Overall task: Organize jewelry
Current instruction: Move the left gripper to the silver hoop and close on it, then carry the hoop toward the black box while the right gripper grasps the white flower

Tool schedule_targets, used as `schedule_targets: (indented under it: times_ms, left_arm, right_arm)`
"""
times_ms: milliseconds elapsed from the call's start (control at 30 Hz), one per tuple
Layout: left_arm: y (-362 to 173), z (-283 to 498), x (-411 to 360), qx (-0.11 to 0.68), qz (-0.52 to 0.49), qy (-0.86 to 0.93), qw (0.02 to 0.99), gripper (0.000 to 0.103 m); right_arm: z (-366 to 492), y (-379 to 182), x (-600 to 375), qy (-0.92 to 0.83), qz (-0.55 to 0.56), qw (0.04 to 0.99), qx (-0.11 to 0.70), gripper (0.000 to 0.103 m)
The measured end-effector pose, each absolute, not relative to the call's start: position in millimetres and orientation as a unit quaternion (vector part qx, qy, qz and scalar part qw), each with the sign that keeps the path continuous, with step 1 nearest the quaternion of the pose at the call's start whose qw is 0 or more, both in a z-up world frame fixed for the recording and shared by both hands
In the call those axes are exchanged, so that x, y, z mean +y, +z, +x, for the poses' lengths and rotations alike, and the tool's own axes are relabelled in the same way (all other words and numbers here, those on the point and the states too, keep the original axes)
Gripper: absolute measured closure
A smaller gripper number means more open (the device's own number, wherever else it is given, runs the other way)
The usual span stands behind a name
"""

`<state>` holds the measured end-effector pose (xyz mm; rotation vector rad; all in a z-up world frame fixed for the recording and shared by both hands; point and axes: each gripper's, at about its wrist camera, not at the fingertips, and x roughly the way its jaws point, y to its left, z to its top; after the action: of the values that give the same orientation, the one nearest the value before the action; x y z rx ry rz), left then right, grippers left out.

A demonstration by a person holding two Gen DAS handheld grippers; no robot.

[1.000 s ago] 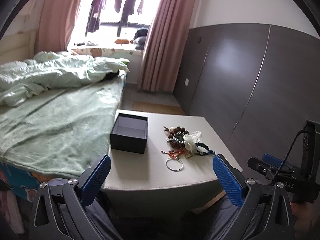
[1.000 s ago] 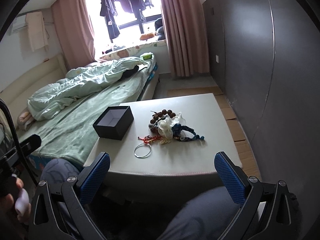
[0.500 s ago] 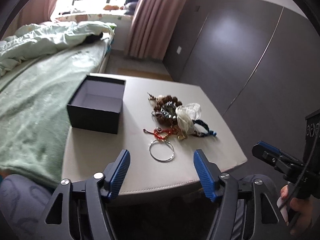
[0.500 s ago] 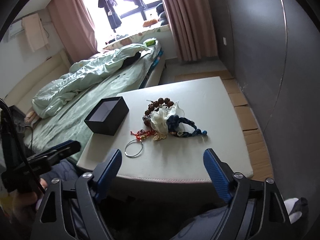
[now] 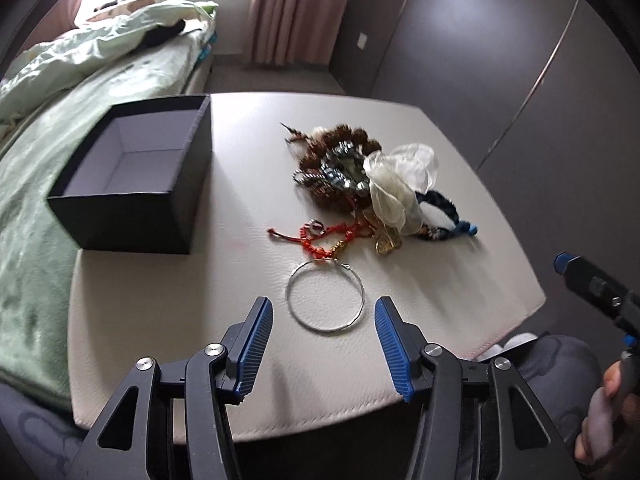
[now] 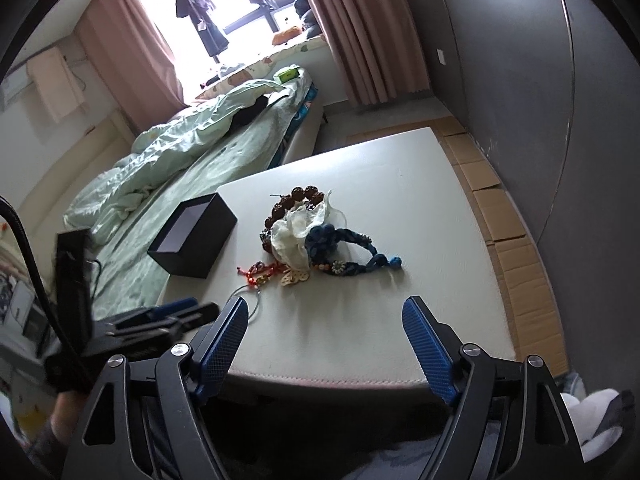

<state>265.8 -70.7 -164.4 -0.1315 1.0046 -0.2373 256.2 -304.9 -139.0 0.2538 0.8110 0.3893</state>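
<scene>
A thin silver hoop [image 5: 289,298] lies on the white table [image 5: 160,320], just ahead of my left gripper [image 5: 322,308]. Its blue-padded jaws stand apart on either side of the hoop and are closing, touching nothing. Behind the hoop lie a red cord bracelet [image 5: 316,240], a brown bead bracelet [image 5: 340,148], a white fabric piece [image 5: 400,184] and a blue braided band [image 5: 444,216]. An open, empty black box [image 5: 132,208] sits to the left. My right gripper [image 6: 326,302] hovers open over the table's near edge, short of the pile [image 6: 304,232].
A bed with a pale green quilt [image 6: 180,152] runs along the table's left side. Dark wardrobe panels [image 5: 480,60] stand on the right, with cardboard [image 6: 516,240] on the floor below. The person's legs and a white-socked foot [image 6: 600,408] are under the near edge.
Both grippers have moved forward and down toward the table, and both have narrowed their jaws. The left one now frames the silver hoop.
</scene>
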Motion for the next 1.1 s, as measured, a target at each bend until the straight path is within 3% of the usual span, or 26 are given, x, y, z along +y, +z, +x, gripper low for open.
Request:
schedule_targets:
  times_ms: [233, 333, 567, 633, 667, 700, 1067, 1100]
  left_arm:
    - [-180.3, 285.1, -81.9, 0.499, -0.037, -0.081, 0.862, 0.042]
    - [-182.1, 288.2, -90.5, 0.496, -0.018, -0.076, 0.865, 0.036]
    - [-185.5, 285.2, -99.2, 0.484, 0.004, -0.073, 0.872, 0.036]
    - [-185.9, 283.7, -102.1, 0.481, 0.017, -0.071, 0.874, 0.04]
    - [-185.5, 283.6, -101.7, 0.481, 0.024, -0.064, 0.874, 0.049]
    - [-184.8, 283.8, -100.1, 0.481, 0.024, -0.063, 0.874, 0.051]
    - [-153.3, 277.0, -64.0, 0.466, -0.05, -0.076, 0.88, 0.051]
    - [-151.1, 276.4, -62.9, 0.464, -0.051, -0.075, 0.881, 0.051]
  right_arm:
    - [266.5, -146.3, -312.6, 0.196, 0.157, 0.881, 0.4, 0.023]
    - [269.0, -148.8, -312.6, 0.204, 0.164, 0.877, 0.403, 0.023]
    - [274.6, -152.7, -313.5, 0.203, 0.172, 0.872, 0.41, 0.023]
    - [276.3, -153.1, -312.4, 0.198, 0.168, 0.873, 0.414, 0.023]
    - [277.0, -153.2, -311.7, 0.196, 0.165, 0.873, 0.415, 0.023]
    - [278.2, -153.1, -309.8, 0.193, 0.161, 0.874, 0.415, 0.023]
    - [307.9, -155.9, -280.9, 0.218, 0.134, 0.878, 0.405, 0.023]
    - [311.3, -156.7, -276.5, 0.224, 0.133, 0.879, 0.4, 0.027]
